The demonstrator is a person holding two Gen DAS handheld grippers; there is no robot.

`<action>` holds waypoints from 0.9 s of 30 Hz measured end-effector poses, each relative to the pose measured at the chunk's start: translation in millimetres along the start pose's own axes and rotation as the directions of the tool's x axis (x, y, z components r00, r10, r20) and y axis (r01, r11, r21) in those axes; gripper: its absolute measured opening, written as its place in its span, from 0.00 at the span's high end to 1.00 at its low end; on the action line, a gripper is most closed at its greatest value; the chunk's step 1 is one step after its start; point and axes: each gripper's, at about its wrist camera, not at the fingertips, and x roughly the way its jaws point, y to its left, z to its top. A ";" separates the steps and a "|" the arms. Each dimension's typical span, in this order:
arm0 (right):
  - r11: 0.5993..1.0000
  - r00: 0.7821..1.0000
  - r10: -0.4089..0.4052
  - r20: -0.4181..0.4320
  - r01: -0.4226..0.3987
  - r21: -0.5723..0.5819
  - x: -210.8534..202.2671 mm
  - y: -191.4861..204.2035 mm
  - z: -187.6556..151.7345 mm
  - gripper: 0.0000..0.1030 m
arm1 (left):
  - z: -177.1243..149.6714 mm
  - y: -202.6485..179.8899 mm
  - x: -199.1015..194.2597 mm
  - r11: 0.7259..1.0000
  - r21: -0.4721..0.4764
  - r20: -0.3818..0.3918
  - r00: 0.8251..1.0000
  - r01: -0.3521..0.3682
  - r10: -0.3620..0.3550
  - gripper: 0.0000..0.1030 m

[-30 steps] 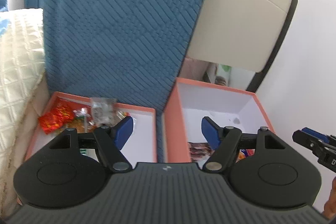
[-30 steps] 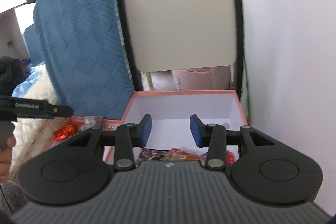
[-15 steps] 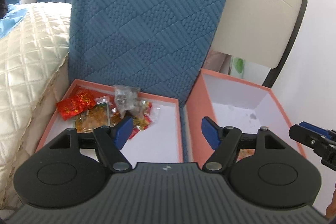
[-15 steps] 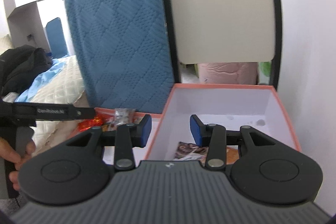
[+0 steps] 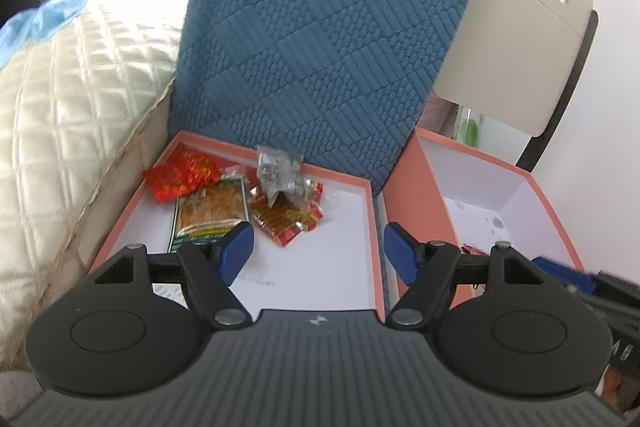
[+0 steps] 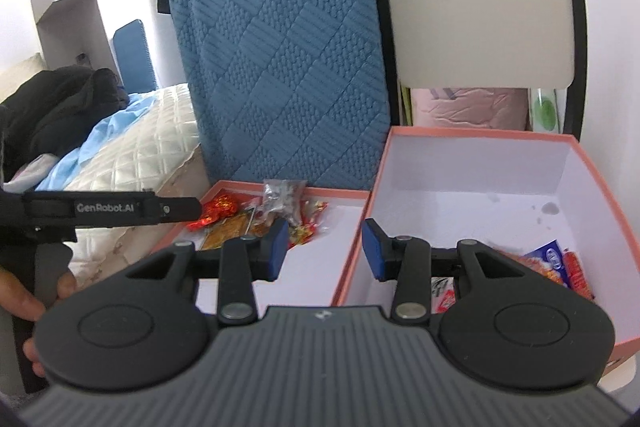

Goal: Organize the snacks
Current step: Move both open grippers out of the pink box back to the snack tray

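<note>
A shallow orange lid tray holds several snack packets: a red one, a green-edged one, a clear silvery one and a red-orange one. To its right stands a deep orange box with white inside. My left gripper is open and empty, above the tray's near right part. My right gripper is open and empty, over the box's left wall. Packets lie in the box's near right corner.
A blue quilted cushion leans upright behind the tray. A beige chair back stands behind the box. A cream quilted bed lies on the left. A white wall is at the right.
Both grippers have swung left, so the tray with the packets now sits in front of the left gripper. The right gripper has moved from over the box to over its left wall.
</note>
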 end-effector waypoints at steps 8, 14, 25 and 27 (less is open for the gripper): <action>0.999 0.999 0.033 -0.012 -0.034 -0.028 -0.8 27.9 -19.2 0.58 | -12.1 21.6 -14.5 0.999 -0.036 0.008 1.000 0.014 -0.013 0.26; 0.998 0.999 0.029 -0.032 -0.030 -0.048 1.8 42.7 -31.2 0.58 | -21.5 35.8 -19.6 0.997 -0.076 0.003 1.000 0.025 -0.025 0.26; 0.999 0.999 -0.003 -0.054 0.001 -0.038 15.2 54.1 -48.4 0.58 | -31.5 50.0 9.3 0.989 -0.148 0.009 1.000 0.022 -0.021 0.26; 1.000 0.999 -0.008 -0.037 0.007 -0.029 19.2 56.8 -48.9 0.58 | -33.4 53.9 22.1 0.985 -0.170 -0.011 1.000 0.017 -0.019 0.26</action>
